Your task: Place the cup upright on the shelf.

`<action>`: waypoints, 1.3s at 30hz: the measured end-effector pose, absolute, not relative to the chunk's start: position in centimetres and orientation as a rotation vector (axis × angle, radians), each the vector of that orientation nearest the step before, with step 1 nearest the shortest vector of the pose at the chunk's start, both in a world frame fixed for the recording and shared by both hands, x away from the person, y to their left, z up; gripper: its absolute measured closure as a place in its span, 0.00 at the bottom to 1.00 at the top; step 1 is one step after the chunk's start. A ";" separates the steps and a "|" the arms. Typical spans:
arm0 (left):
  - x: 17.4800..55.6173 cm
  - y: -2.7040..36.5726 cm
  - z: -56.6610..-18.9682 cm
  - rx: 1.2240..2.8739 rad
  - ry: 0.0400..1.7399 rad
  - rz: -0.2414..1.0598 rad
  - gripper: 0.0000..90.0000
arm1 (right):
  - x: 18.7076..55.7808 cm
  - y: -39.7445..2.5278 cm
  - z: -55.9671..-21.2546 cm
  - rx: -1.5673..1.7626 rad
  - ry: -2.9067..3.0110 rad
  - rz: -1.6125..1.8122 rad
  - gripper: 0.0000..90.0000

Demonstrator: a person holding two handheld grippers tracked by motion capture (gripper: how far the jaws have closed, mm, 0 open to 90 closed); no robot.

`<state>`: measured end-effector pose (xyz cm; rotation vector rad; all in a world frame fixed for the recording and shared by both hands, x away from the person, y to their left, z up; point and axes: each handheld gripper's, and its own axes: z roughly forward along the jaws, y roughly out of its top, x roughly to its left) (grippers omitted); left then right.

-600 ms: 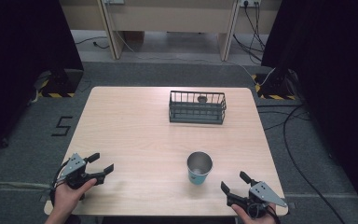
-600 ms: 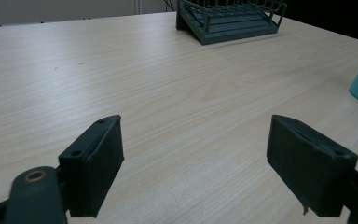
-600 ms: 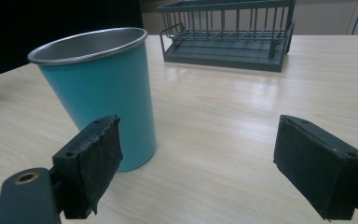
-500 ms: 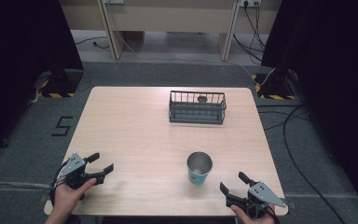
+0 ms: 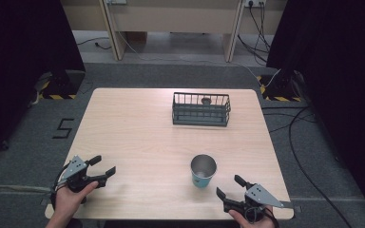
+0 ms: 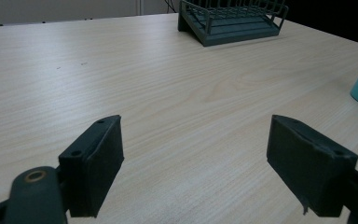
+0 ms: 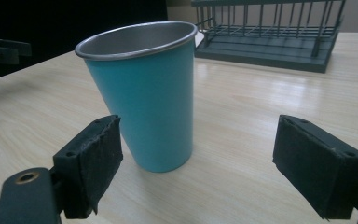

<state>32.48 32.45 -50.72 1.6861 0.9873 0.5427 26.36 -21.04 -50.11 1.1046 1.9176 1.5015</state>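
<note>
Black padded jaws of right gripper (image 5: 229, 187) spread wide, holding nothing | teal metal-lined cup (image 7: 144, 93) upright just ahead, near the front table (image 5: 138, 137) edge, untouched | left gripper (image 5: 102, 166) likewise open, well apart | wire basket (image 5: 201, 109) at far side | grasp not yet made; everything left.

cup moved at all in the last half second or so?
No. In the high view the teal cup stands upright at the same spot on the table, same offset from the wire basket. Neither gripper touches it.
</note>
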 end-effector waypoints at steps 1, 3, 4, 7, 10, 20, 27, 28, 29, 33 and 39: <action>32.5 32.4 -50.7 1.687 0.987 0.542 0.20 | 26.4 -20.9 -50.1 1.098 1.925 1.502 0.18; 32.5 32.4 -50.7 1.689 0.983 0.542 0.20 | 26.6 -20.5 -50.2 1.088 1.942 1.501 0.18; 32.5 32.4 -50.7 1.689 0.983 0.542 0.20 | 26.6 -20.5 -50.2 1.088 1.942 1.501 0.18; 32.5 32.4 -50.7 1.688 0.981 0.539 0.20 | 27.0 -19.6 -50.1 1.055 1.978 1.491 0.18; 32.5 32.4 -50.7 1.688 0.980 0.538 0.20 | 27.4 -19.0 -50.0 1.039 1.991 1.490 0.18; 32.5 32.4 -50.7 1.688 0.978 0.534 0.20 | 28.5 -17.8 -49.8 1.018 2.015 1.496 0.18; 32.5 32.3 -50.7 1.690 0.974 0.531 0.20 | 29.2 -16.8 -50.2 1.023 2.038 1.485 0.17; 32.5 32.3 -50.7 1.691 0.973 0.530 0.20 | 29.3 -16.7 -50.2 1.023 2.041 1.487 0.17; 32.5 32.3 -50.7 1.691 0.972 0.530 0.20 | 29.5 -16.5 -50.3 1.022 2.045 1.482 0.17; 32.5 32.3 -50.7 1.693 0.967 0.528 0.20 | 30.0 -15.9 -50.5 1.021 2.053 1.473 0.17; 32.5 32.3 -50.7 1.693 0.968 0.526 0.20 | 30.8 -15.2 -50.9 1.016 2.067 1.451 0.17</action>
